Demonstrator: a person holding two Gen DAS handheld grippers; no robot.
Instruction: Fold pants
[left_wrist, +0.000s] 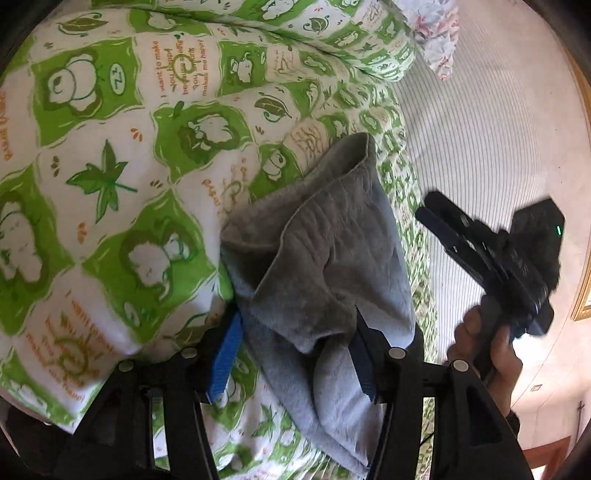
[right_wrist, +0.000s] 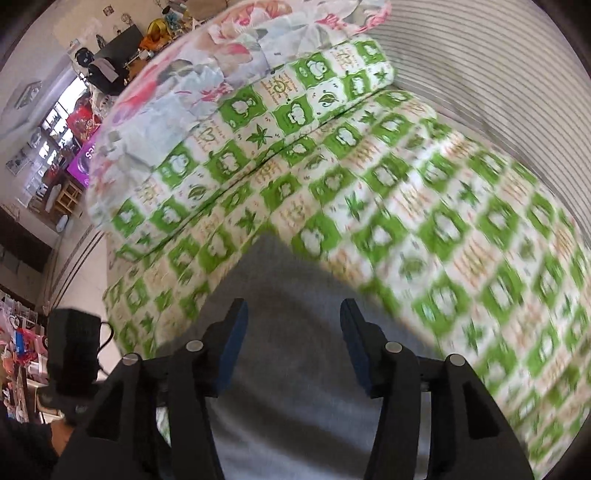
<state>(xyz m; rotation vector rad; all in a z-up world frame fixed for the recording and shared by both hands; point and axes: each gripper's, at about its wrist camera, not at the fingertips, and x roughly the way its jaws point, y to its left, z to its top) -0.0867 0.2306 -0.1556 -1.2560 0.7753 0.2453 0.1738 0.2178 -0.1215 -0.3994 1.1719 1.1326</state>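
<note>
The grey fleece pants (left_wrist: 317, 266) lay bunched at the centre of the left wrist frame on the green-and-white printed bedsheet (left_wrist: 110, 177). The left gripper (left_wrist: 295, 354), at bottom centre, had its jaws spread wide, with folds of the cloth between its blue pads (left_wrist: 225, 358). At the right edge, the right gripper (left_wrist: 439, 218) appeared held aloft in a hand (left_wrist: 487, 354). In the right wrist frame, its jaws stood apart above the pants (right_wrist: 291, 332), gripping nothing.
</note>
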